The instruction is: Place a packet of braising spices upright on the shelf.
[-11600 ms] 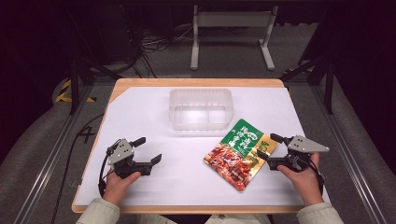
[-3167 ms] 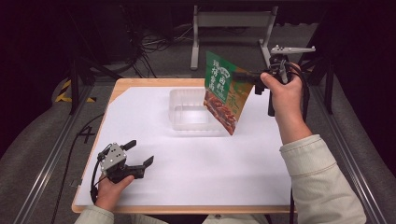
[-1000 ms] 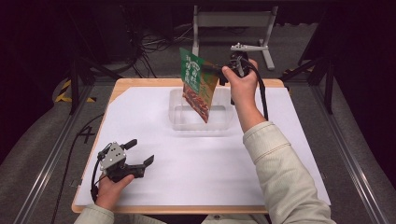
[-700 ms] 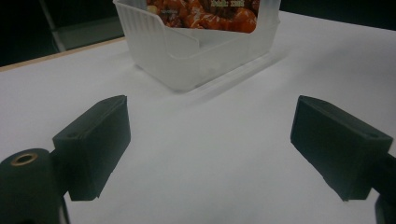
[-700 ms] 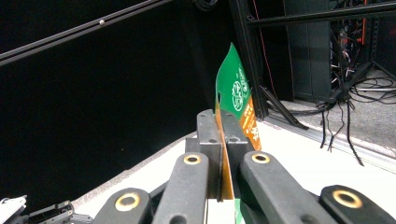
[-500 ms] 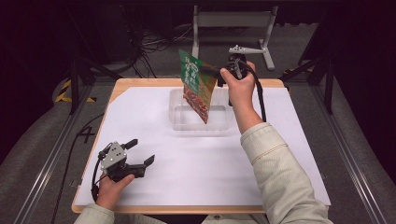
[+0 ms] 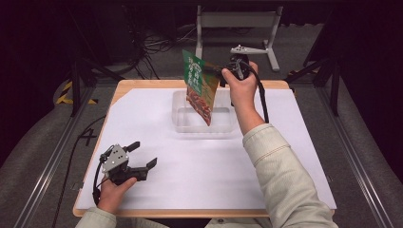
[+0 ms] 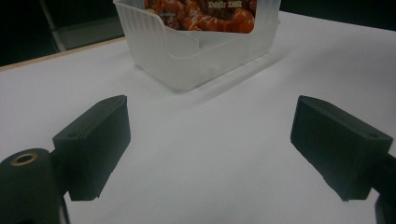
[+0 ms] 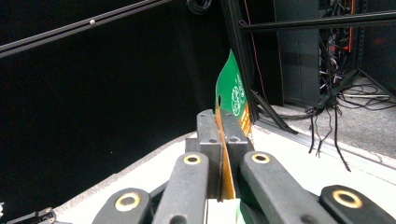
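Over the far middle of the white-covered table [image 7: 157, 114], the right gripper [image 7: 219, 73] holds a green and orange food pouch [image 7: 199, 85] by its edge, jaws pinched tight on it; pouch hangs tilted, lower corner down inside the clear plastic tub [image 7: 183, 124]. Right gripper view: pouch edge [image 9: 232, 100] clamped between the jaws. Near left corner: left gripper [image 7: 144, 156] rests on the table, jaws spread wide, nothing between them. Left gripper view: tub [image 8: 187, 56] ahead, pouch [image 8: 201, 14] visible through its wall. Behind table: grey metal stand [image 7: 237, 21], loose cables [image 7: 147, 45] on floor.
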Available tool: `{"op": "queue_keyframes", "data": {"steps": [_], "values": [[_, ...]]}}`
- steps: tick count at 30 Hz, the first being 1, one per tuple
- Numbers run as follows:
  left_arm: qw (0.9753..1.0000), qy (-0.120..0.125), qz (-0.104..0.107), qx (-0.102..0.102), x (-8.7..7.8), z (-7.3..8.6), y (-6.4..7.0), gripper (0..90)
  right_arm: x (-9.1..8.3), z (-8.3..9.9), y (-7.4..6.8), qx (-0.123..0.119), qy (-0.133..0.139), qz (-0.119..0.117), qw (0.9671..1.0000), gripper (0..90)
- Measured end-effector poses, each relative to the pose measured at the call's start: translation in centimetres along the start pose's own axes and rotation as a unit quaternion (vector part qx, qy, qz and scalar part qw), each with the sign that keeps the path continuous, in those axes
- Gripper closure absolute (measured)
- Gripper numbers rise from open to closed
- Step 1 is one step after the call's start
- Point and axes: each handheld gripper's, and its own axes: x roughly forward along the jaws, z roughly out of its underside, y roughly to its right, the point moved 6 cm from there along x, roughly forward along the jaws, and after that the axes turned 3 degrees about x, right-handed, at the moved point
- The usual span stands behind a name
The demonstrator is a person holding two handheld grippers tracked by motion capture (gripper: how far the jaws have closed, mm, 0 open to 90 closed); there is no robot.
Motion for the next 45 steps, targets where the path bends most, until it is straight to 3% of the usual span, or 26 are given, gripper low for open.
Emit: {"op": "queue_keyframes", "data": {"steps": [11,33,45], "values": [[1.0000,0.000,0.000,0.000,0.0,0.0,0.0,12.9,0.3,-0.3,0.2,-0.010,-0.003,0.012,0.9999,90.0],[1.0000,-0.001,0.000,0.002,0.0,0.0,0.0,12.9,1.4,1.9,0.7,-0.008,-0.027,0.017,0.9995,90.0],[1.0000,-0.002,0.001,0.004,0.1,0.0,0.1,12.9,1.0,2.7,0.6,0.001,-0.030,0.009,0.9995,89.1]]}}
